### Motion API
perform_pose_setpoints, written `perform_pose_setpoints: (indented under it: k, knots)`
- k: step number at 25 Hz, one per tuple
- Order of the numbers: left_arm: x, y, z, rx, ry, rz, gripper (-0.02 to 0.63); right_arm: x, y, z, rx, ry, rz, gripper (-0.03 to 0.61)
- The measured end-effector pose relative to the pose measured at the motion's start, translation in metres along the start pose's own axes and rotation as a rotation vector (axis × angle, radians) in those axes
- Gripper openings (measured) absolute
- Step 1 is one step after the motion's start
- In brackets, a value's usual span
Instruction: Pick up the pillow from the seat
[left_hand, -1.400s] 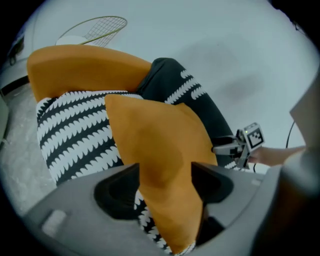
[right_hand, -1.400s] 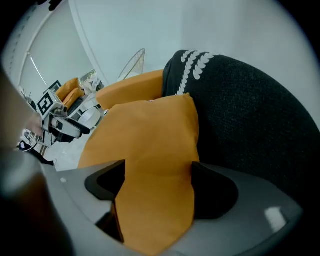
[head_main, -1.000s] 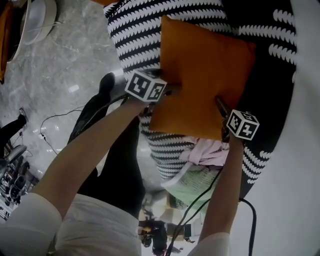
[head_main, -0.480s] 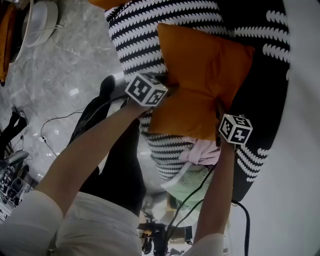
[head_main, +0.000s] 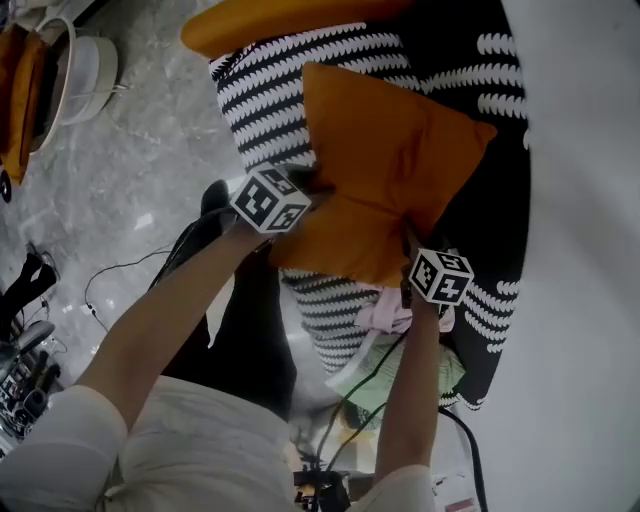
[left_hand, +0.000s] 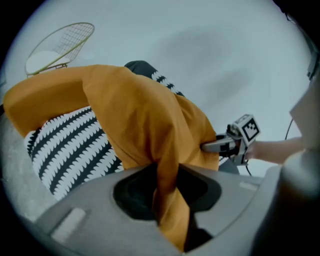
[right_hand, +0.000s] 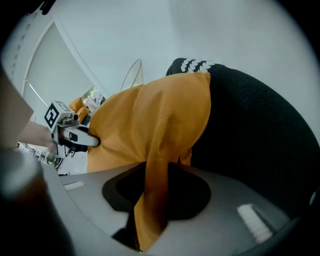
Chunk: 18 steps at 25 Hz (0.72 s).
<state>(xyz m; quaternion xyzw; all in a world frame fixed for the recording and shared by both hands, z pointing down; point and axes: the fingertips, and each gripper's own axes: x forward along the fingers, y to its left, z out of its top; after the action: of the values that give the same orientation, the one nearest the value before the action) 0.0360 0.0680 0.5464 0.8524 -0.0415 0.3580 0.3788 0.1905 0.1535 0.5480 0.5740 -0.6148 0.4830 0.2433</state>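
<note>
Now, you have two grippers on one orange pillow (head_main: 385, 170). Your left gripper (head_main: 308, 188) jaws, just closing, pinch fabric at its left edge. Your right gripper (head_main: 406, 242) jaws, likewise just closing, pinch its near edge. Pillow bows between them, above black-and-white seat (head_main: 270, 90). Second orange cushion (head_main: 270, 20) lies at seat's far edge.

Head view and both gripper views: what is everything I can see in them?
pillow: one, orange, held above the seat
cushion: one, orange, seat's far edge
seat: one, black with white pattern, under the pillow
cloth: one, pink, by the seat's near edge
paper: one, greenish, below the cloth
cables: several, black, on the grey floor
left gripper: one, grey, jaws just been closing, pinching the pillow's left edge
right gripper: one, grey, jaws just been closing, pinching its near edge
arms: two, bare, white sleeves
</note>
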Motion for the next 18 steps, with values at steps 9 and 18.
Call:
perform_pose_setpoints:
  k: [9,18]
  knots:
    - [-0.075,-0.055,0.035,0.071,-0.026,-0.017,0.121,-0.073,0.044,0.034,0.025,-0.089,0.011,0.121]
    - [-0.164,-0.115,0.106,0.241,-0.079,-0.027,0.123,-0.170,0.095,0.087,0.090,-0.296,-0.026,0.123]
